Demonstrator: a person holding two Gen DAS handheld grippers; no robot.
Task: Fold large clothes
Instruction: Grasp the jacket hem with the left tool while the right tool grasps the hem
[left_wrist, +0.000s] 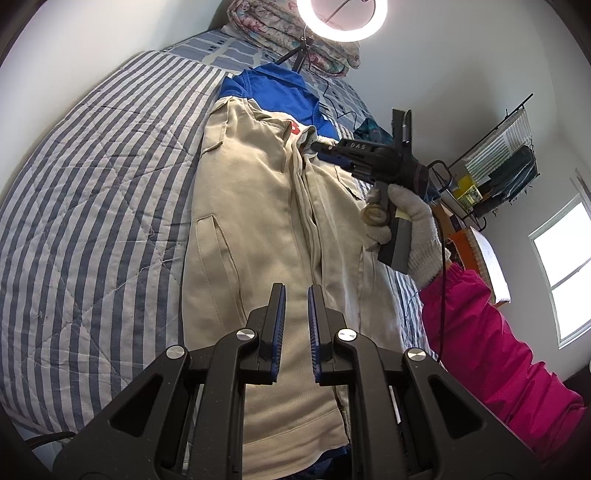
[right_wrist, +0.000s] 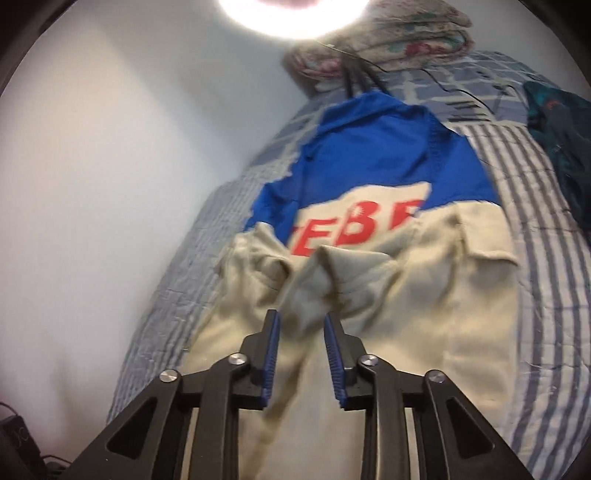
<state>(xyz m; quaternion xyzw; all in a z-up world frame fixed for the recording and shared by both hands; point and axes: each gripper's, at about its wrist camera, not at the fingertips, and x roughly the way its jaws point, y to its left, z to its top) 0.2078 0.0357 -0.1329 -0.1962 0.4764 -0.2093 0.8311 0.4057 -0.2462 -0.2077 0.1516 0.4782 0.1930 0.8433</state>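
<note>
A large beige jacket (left_wrist: 258, 206) with a blue yoke (left_wrist: 280, 88) and red letters lies lengthwise on the striped bed, its sides folded in toward the middle. My left gripper (left_wrist: 296, 291) hovers over the jacket's lower part, its pads almost together with nothing between them. In the right wrist view the right gripper (right_wrist: 301, 317) stands open above a bunched beige sleeve (right_wrist: 332, 277); the cloth runs between its pads without being pinched. The left wrist view also shows the right gripper (left_wrist: 317, 147), in a gloved hand (left_wrist: 410, 221), low over the jacket's chest.
The blue-and-white striped quilt (left_wrist: 92, 203) covers the bed. Folded floral bedding (left_wrist: 288, 40) and a ring light on a stand (left_wrist: 343, 22) sit at the head. A dark garment (right_wrist: 554, 122) lies at the right edge. A wire rack (left_wrist: 498, 166) hangs on the wall near a window.
</note>
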